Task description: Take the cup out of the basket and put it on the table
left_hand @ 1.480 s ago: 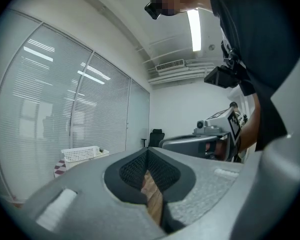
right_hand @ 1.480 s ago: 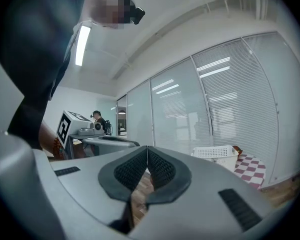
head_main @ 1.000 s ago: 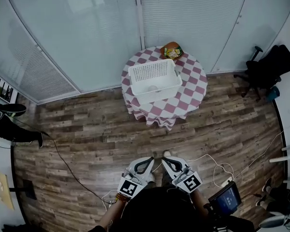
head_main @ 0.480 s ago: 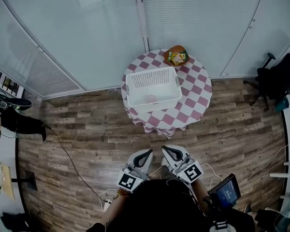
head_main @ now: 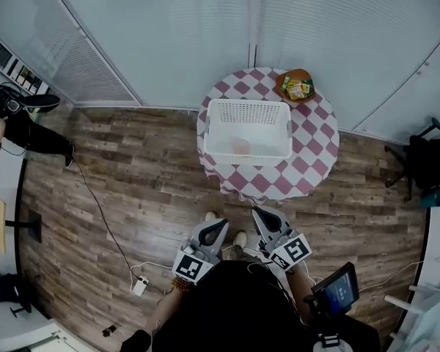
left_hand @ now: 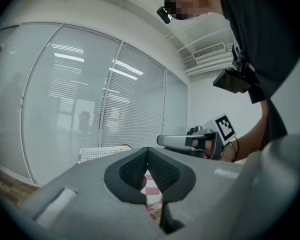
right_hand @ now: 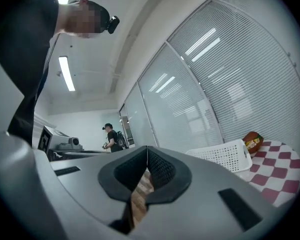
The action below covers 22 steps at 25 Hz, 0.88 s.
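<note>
A white slatted basket [head_main: 247, 129] stands on a round table with a pink-and-white checked cloth [head_main: 308, 152]. A pale cup [head_main: 240, 147] lies inside the basket near its front wall. My left gripper [head_main: 213, 229] and right gripper [head_main: 262, 221] are held side by side over the wooden floor, just short of the table's near edge, both shut and empty. In the left gripper view the shut tips [left_hand: 148, 151] point at the basket [left_hand: 97, 154], with the right gripper [left_hand: 185, 141] beside them. The right gripper view shows the basket [right_hand: 225, 155] to the right of its shut tips [right_hand: 147, 149].
A brown bowl of snack packets [head_main: 297, 86] sits at the table's far edge. Glass walls with blinds run behind the table. A cable [head_main: 95, 204] and power strip [head_main: 139, 286] lie on the floor at left. A person [head_main: 15, 123] stands at far left; a black office chair [head_main: 433, 160] at right.
The table and basket have come closer and shifted right in the head view as I walked toward them. Both grippers have moved forward together and stay shut.
</note>
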Available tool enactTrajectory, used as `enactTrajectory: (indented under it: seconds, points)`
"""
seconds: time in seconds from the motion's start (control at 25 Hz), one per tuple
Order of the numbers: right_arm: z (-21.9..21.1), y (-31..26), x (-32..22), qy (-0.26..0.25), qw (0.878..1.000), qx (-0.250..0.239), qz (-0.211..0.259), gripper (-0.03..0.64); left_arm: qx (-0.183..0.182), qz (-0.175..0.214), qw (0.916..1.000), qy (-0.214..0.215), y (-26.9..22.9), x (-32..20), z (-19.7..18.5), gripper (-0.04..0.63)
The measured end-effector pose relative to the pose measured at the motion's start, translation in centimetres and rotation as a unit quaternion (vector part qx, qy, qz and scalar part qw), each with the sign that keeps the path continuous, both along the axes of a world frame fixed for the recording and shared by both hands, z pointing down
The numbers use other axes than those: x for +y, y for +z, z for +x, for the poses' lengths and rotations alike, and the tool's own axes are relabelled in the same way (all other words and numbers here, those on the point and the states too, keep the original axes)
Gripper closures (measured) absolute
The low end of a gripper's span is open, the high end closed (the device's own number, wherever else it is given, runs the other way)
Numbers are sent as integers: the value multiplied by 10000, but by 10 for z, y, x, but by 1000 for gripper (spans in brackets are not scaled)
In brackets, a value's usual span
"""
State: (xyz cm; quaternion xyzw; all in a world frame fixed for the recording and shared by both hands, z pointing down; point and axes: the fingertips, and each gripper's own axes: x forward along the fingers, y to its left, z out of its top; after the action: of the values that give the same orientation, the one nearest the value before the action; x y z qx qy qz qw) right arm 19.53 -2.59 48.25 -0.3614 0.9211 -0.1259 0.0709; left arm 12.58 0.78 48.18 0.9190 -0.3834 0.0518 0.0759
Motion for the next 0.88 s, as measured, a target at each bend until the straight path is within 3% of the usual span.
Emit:
enactTrajectory:
  seconds: [0.28,0.44,0.6,0.76,0.88]
  points:
    - [-7,9,-58,-53,9996,272,-67,606,227,-90,9996,-153,12,-59,-16,592]
    - [-2,-3,-97,42,9984,556,-19,606,218,-97,9997,79,16,-105,-17,592]
    - [-4,-10,-143,-74,9929,1167,206,606,161,209,9990,357,4,-155,-31,592]
    - [-13,-10,-197,-494,9808,1854,337,604,358,121,9991,176,0,-193,-63,592]
    - [-23,10,-235,-1069,9538,2780,385,603,481,-89,9988,-42,13,-208,-92,592]
